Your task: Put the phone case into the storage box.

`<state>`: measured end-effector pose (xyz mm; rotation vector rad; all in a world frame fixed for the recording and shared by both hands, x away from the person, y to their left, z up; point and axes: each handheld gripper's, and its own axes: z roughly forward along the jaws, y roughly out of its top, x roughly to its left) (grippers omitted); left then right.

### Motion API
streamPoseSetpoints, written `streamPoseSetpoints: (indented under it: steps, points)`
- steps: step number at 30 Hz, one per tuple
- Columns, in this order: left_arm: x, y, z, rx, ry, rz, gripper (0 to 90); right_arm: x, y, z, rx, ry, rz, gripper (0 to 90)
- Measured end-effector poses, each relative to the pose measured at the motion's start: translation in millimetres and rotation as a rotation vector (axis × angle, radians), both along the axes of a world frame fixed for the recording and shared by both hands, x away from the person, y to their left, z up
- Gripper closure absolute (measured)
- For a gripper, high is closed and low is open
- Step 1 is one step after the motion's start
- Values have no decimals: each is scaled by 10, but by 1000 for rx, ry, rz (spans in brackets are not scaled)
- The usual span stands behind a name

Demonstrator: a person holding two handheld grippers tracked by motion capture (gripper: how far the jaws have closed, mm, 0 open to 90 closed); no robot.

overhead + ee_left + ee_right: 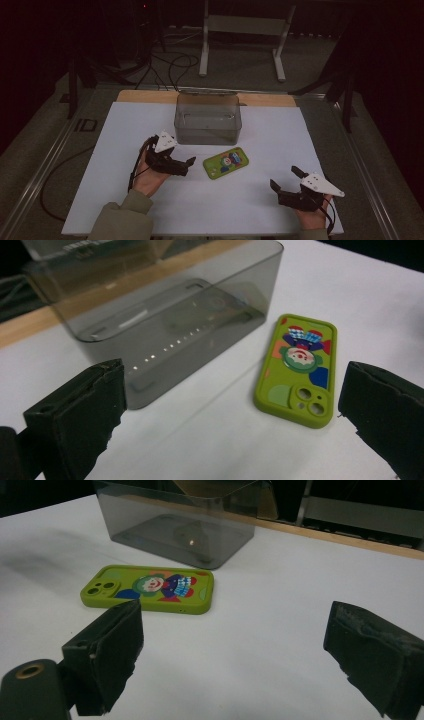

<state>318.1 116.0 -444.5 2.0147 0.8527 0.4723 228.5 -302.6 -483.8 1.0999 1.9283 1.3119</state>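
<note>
On the white worktop (125, 200), a green phone case (226, 163) is lying flat with its cartoon back facing up, just in front of a smoky see-through box (208, 119) and apart from it. Both tools are hovering empty: the left gripper (186, 165) is standing with its jaws spread wide and nothing between them, and the right gripper (285, 178) is likewise gaping, holding nothing.

Judging by how things lie, the work is sitting at the approach step, with the case not yet touched and the box likely waiting as the place for it. The left gripper is pointing at the case from just beside its near-left end; in the left gripper view the case (299, 369) is lying nearer one jaw than the middle of the opening. The right gripper is waiting farther off, to the right and closer to the person.

Next, I judge, the left gripper needs to be shifting sideways until the case is centred between its jaws, dropping low enough to catch the thin edges, and only then closing, since a flat case offers little to pinch.
</note>
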Motion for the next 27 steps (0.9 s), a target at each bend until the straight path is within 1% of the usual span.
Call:
streamPoseSetpoints:
  steps: [5,6,8,10,13,16,21,27]
  points:
    - [75,-116,-50,8,23,-27,0,2,2,-3,-3,5,2,91]
    - [75,-116,-50,8,23,-27,0,2,2,-3,-3,5,2,91]
    - [128,-157,-85,5,42,-47,0,2,4,-4,-6,6,3,91]
    - [162,-183,-101,-2,49,-59,0,5,9,-7,-7,6,4,91]
    - [205,-215,-112,2,59,-75,0,6,12,-9,-4,7,5,91]
    - [233,-259,-127,17,69,-91,0,9,10,-11,-4,13,9,91]
    - [277,-377,-163,46,92,-124,0,11,13,-12,-5,14,11,91]
    - [329,-545,-182,100,106,-174,0,11,10,-13,-2,16,14,91]
